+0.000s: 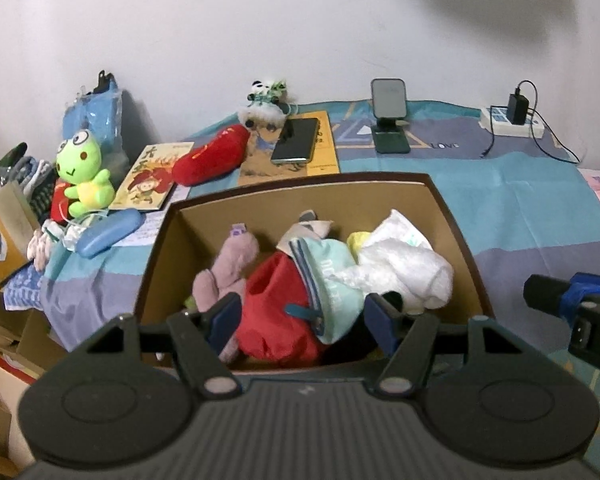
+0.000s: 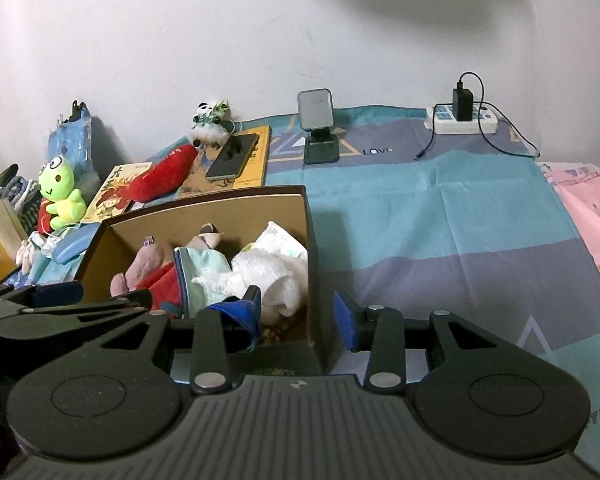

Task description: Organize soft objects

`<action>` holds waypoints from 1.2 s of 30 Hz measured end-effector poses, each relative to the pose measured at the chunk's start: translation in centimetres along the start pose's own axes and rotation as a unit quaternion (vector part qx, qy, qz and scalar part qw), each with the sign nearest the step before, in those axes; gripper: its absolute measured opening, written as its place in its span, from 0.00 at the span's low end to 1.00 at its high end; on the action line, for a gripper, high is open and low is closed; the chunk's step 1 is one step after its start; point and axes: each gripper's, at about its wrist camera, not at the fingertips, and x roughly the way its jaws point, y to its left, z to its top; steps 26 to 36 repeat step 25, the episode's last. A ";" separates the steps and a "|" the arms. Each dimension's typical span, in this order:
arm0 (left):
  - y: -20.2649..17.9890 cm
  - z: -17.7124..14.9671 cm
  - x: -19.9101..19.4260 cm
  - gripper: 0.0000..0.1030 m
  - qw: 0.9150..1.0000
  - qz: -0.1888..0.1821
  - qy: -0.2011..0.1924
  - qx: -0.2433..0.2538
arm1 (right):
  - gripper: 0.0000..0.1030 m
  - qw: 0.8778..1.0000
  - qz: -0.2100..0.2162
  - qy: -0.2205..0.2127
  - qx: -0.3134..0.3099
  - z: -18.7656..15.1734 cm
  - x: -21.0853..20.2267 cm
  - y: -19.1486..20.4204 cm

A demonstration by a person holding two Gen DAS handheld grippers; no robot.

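Bed against a white wall, its striped teal-and-purple sheet (image 2: 440, 216) bearing a cardboard box (image 1: 456, 232) of soft toys, with a green frog plush (image 1: 82, 172) outside it at left; left gripper (image 1: 306, 320) and right gripper (image 2: 300, 314) both spread, holding nothing

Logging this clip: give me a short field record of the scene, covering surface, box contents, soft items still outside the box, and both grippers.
surface: bed sheet with blue and purple bands
container: open cardboard box
in box: purple plush, red cloth item, mint pouch, white fluffy item
soft items outside: green frog plush, red plush, panda plush
left gripper: open, over the box, nothing held
right gripper: open, straddling the box's right wall, nothing held
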 end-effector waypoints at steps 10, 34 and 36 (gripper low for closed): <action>2.8 0.6 2.6 0.66 1.000 0.004 -0.004 -0.008 | 0.23 1.000 -0.010 0.004 -0.004 0.8 2.6 1.8; 5.3 0.8 6.2 0.43 1.000 -0.010 -0.014 -0.019 | 0.24 1.000 -0.020 0.020 0.005 1.0 6.2 4.1; 5.3 0.8 6.2 0.43 1.000 -0.010 -0.014 -0.019 | 0.24 1.000 -0.020 0.020 0.005 1.0 6.2 4.1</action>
